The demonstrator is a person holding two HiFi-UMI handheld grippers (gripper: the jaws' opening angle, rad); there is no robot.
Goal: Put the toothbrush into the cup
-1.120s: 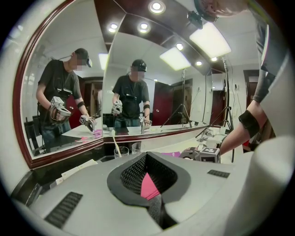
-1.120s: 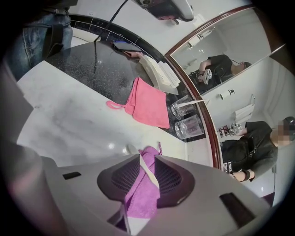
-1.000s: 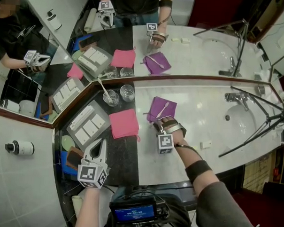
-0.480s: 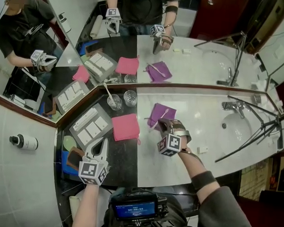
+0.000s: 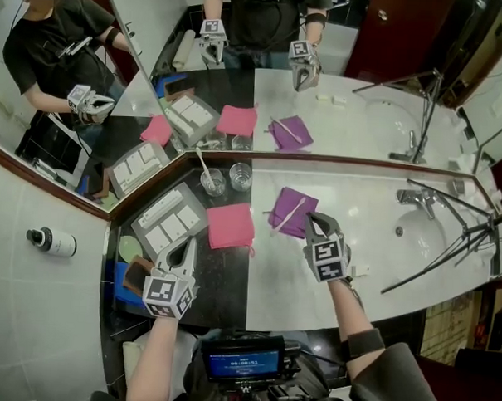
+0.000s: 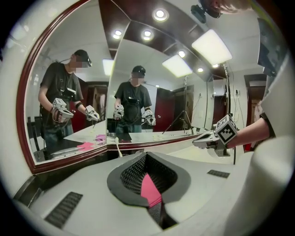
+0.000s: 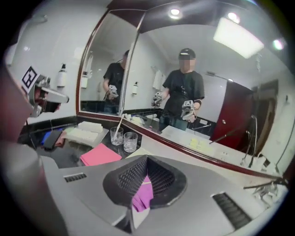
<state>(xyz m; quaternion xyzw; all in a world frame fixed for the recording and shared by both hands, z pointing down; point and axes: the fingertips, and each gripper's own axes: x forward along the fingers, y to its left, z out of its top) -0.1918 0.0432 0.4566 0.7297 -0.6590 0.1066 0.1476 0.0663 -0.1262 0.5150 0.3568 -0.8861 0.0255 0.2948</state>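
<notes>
The toothbrush (image 5: 289,214), pale and slim, lies slantwise on a purple cloth (image 5: 284,199) spread on the white part of the bench (image 5: 359,188). It is in neither cup.

The right claw (image 5: 315,225) hangs over the cloth's near right corner, raised off the bench. Its jaws have just been closing and now stand together. Nothing shows between them. Through the hollow behind the tips, the right gripper view shows only the purple cloth below.

Left of the purple cloth and farther off, close under the mirror (image 5: 363,109), two clear glass cups stand side by side. The left cup (image 5: 212,182) has a second pale brush (image 5: 204,162) leaning in it, and the right cup (image 5: 240,176) stands just beside it.

Nearer than the cups, a pink cloth (image 5: 230,225) lies on the dark part of the bench. Left of it sits a grey tray (image 5: 163,223) of white packets.

The left claw (image 5: 185,249) is at the near left, over the dark surface beside the tray. Its jaws are together with nothing in them.

Far right, a tap (image 5: 413,197) stands over the sink (image 5: 428,236).
</notes>
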